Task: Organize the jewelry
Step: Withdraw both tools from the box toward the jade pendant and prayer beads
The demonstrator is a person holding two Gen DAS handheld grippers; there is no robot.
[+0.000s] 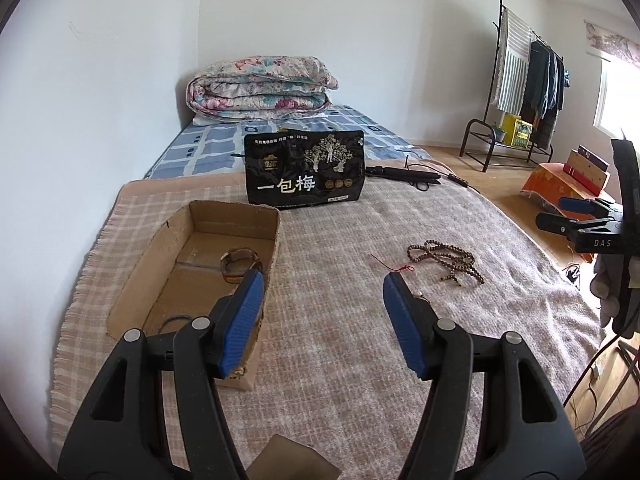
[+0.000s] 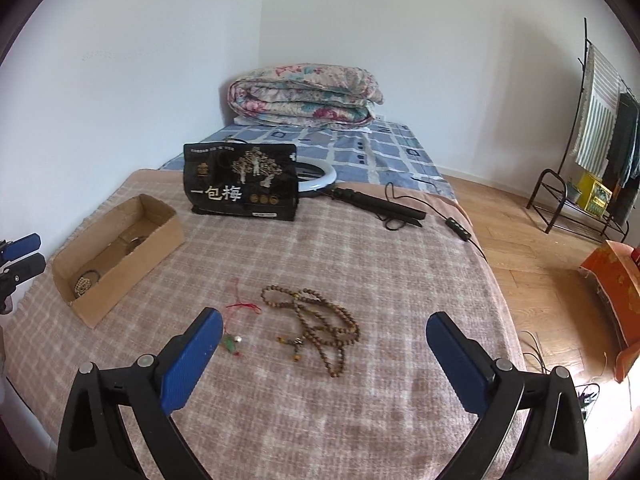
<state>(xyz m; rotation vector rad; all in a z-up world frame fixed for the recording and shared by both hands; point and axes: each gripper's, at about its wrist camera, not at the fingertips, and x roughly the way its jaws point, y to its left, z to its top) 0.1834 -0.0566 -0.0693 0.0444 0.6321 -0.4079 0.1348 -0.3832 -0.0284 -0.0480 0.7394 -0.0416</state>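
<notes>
An open cardboard box (image 1: 236, 212) (image 2: 132, 264) lies on the checked blanket at the left. It holds a brown bracelet (image 1: 239, 265), a dark cord and a pale bead bracelet (image 2: 82, 283). A long brown bead necklace (image 2: 316, 324) (image 1: 444, 259) lies loose on the blanket. A red string pendant with a green charm (image 2: 236, 326) (image 1: 394, 266) lies to its left. My left gripper (image 1: 323, 282) is open and empty, just right of the box. My right gripper (image 2: 324, 326) is open and empty, above the necklace.
A black snack bag (image 1: 306, 168) (image 2: 242, 180) stands behind the box. A ring light with folded black stand and cable (image 2: 376, 204) lies behind it. A folded floral quilt (image 2: 304, 94) lies at the bed's head. A clothes rack (image 1: 520, 92) and an orange box (image 2: 616, 280) stand on the wooden floor at right.
</notes>
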